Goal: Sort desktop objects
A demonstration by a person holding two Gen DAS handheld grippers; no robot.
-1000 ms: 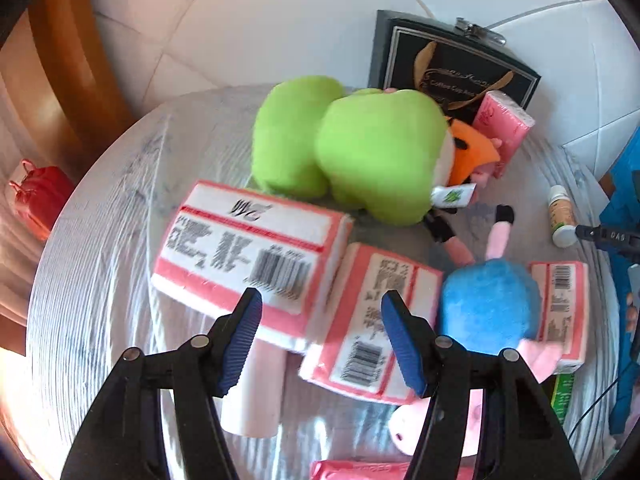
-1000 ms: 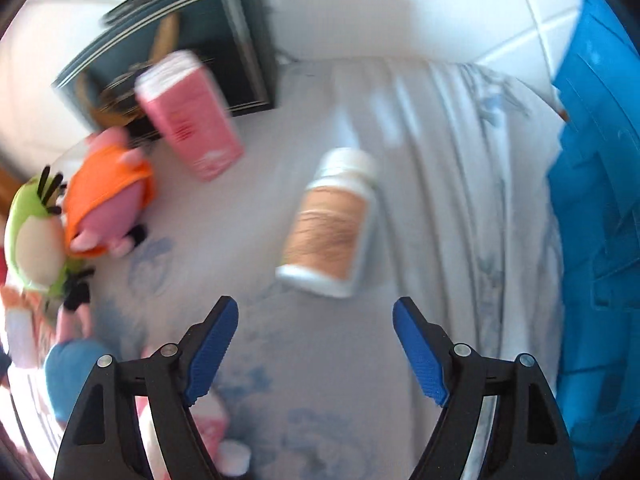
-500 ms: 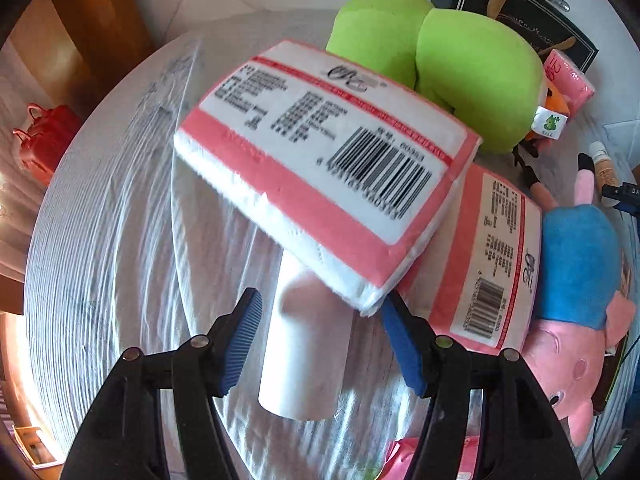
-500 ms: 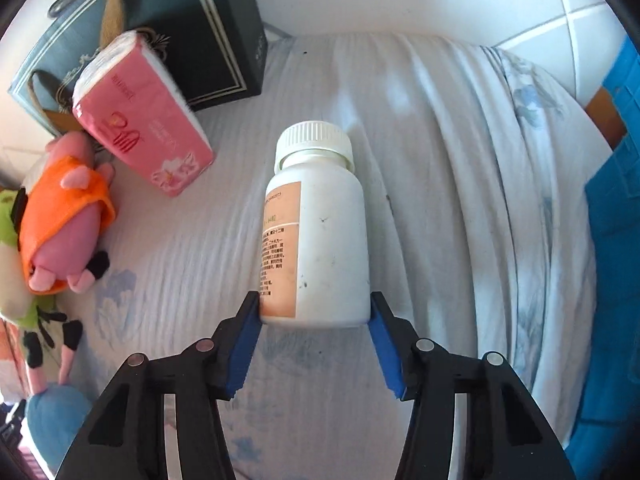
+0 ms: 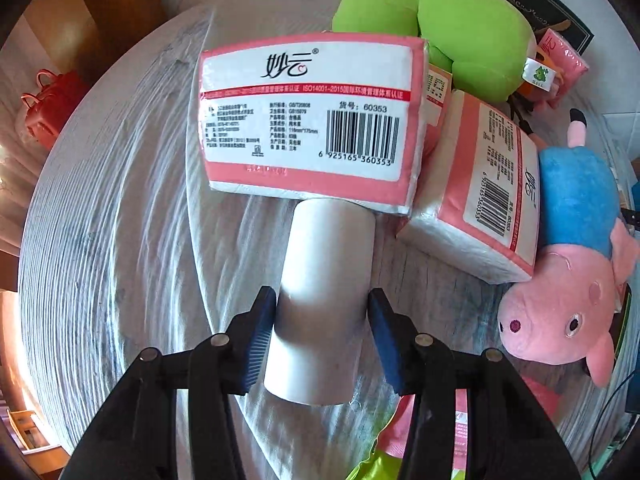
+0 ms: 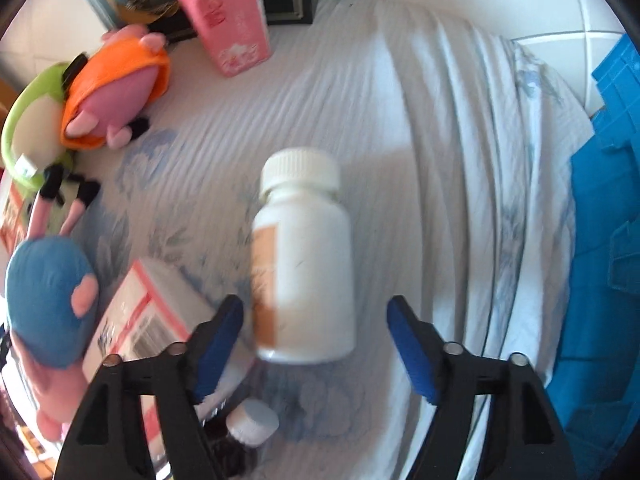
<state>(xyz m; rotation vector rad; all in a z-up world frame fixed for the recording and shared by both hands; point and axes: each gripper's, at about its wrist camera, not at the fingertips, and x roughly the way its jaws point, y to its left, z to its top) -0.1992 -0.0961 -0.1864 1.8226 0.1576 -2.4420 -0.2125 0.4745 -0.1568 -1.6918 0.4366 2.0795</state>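
Left gripper [image 5: 322,306] is pointing steeply down at the table [image 5: 112,240], jaws just been closing. The white tube [image 5: 324,300] is lying between them, both blue pads touching its sides, so it's clamping the tube. The tube's far end is tucked under the big tissue pack [image 5: 312,120], which is sitting tilted, barcode up. A second tissue pack [image 5: 480,188] is lying just right of it, touching the pink pig plush [image 5: 568,280] in the blue dress. A green plush [image 5: 452,28] is sitting behind the packs, with a dark box [image 5: 556,8] at the far edge. A red bag [image 5: 52,108] is off the table to the left.

Right gripper [image 6: 314,338] is also pointing down, jaws just been opening. The white bottle [image 6: 308,264] is lying between them, cap pointing away, over the white cloth [image 6: 460,160]. There's a clear gap at the right pad; the left pad is close to the label side, but the frame is blurred and I can't tell if it's touching. Not gripping. A smaller white-capped dark bottle [image 6: 248,432] is sitting below the left finger. A small pink tissue pack [image 6: 228,20] is leaning against the dark box at the far left, with an orange-and-pink plush [image 6: 116,92] next to it. A blue crate [image 6: 600,240] is along the right edge.
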